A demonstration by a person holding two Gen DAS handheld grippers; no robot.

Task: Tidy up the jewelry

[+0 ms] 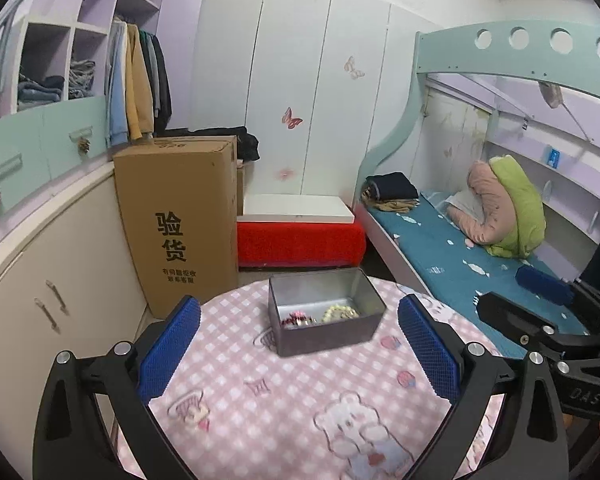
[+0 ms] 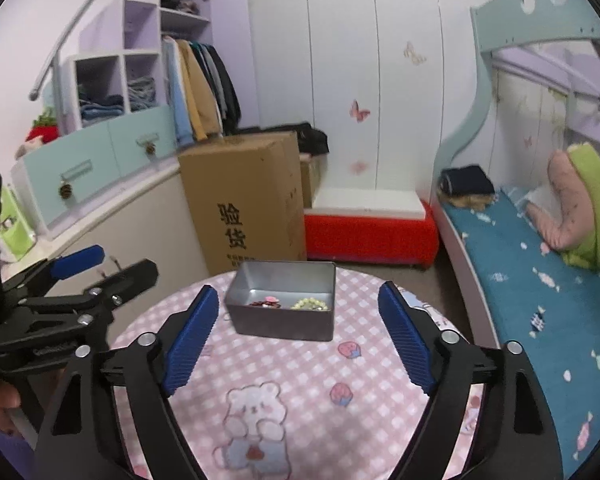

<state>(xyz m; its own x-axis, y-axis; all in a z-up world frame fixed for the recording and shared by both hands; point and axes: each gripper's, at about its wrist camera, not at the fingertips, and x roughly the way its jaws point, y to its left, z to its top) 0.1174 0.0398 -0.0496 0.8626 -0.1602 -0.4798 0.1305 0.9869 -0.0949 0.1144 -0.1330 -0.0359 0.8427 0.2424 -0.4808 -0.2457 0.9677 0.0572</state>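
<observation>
The left gripper [image 1: 298, 350] and right gripper [image 2: 300, 338] hover spread wide and empty just short of the open metal tin [image 1: 324, 312] on the pink checked table [image 1: 300, 408]. A pearl bracelet [image 1: 340, 313] and dark red jewelry [image 1: 296, 319] lie inside the tin; a cardboard box [image 1: 180, 220] stands beyond it.

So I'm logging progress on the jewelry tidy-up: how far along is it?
Looks nearly done: a pearl bracelet and dark red beads lie inside the metal tin. Nothing is in hand; the left gripper and right gripper are open. No loose jewelry shows on the tablecloth.
</observation>
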